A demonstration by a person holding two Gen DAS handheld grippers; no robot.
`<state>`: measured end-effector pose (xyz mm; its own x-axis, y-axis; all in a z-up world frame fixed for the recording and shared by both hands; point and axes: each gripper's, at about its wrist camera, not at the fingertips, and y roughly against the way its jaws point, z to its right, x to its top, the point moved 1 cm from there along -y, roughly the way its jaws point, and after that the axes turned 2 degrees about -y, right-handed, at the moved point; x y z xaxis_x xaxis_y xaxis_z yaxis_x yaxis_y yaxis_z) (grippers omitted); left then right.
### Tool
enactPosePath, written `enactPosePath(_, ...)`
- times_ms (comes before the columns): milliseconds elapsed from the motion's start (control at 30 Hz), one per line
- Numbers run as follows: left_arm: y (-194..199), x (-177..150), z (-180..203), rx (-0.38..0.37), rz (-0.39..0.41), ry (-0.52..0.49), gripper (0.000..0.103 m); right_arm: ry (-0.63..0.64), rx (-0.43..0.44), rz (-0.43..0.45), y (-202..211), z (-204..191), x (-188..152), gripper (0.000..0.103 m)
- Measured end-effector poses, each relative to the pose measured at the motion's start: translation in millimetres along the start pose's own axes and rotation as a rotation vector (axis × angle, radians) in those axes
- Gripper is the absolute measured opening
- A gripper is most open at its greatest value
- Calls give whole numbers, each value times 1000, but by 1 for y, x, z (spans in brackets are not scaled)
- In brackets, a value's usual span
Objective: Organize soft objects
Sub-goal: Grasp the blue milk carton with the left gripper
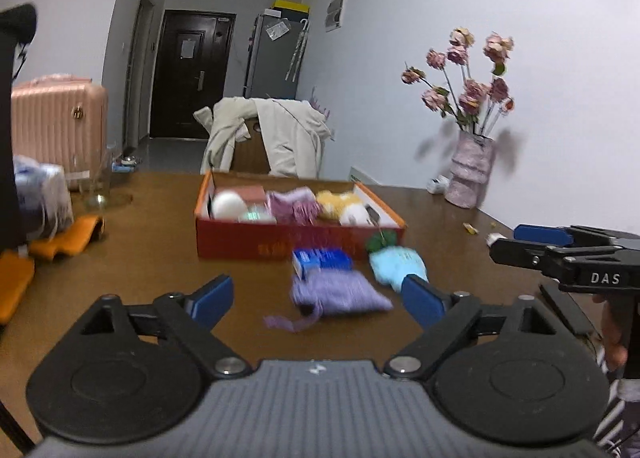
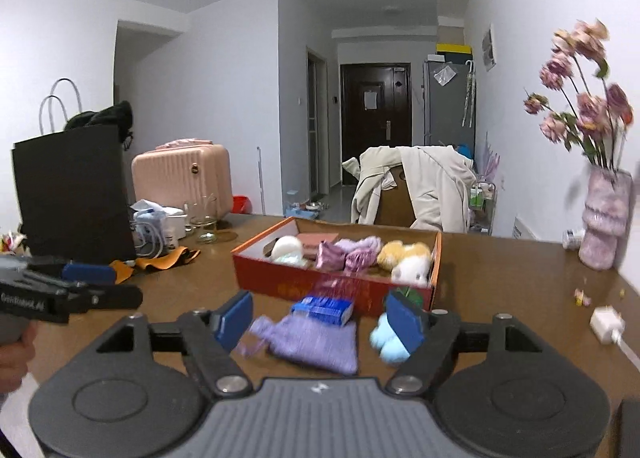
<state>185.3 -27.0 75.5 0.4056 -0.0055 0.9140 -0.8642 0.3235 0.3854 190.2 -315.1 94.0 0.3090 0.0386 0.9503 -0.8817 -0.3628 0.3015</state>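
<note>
A: Edges, room?
B: Bare brown table (image 1: pixel 140 258) is seen left of the red box (image 1: pixel 298 244); a vase (image 1: pixel 470 174) is set at the far right by the wall.
A: Soft things?
B: A knit purple pouch (image 1: pixel 340 296), a blue packet (image 1: pixel 322 260) touching its far edge and a light-blue plush (image 1: pixel 398 268) are laid just in front of the box. White, purple and yellow plush are packed inside.
A: Grippers?
B: Left gripper (image 1: pixel 318 300) is spread wide, nothing gripped. Right gripper (image 2: pixel 322 318) is released too, nothing pinched; pouch is seen between the pads, untouched.
A: Hidden?
B: Plush is partly covered by a blue pad. All is motion-blurred.
</note>
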Motion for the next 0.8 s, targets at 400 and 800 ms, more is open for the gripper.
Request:
enactPosePath(400,-21,-24,4,43,-99,18,95,-129,-7,-62,-2,11,-60,73)
enactPosePath(800,-95,-5,-1,-35,-115,51,92,-242,25,-125,-73,37,-47,67)
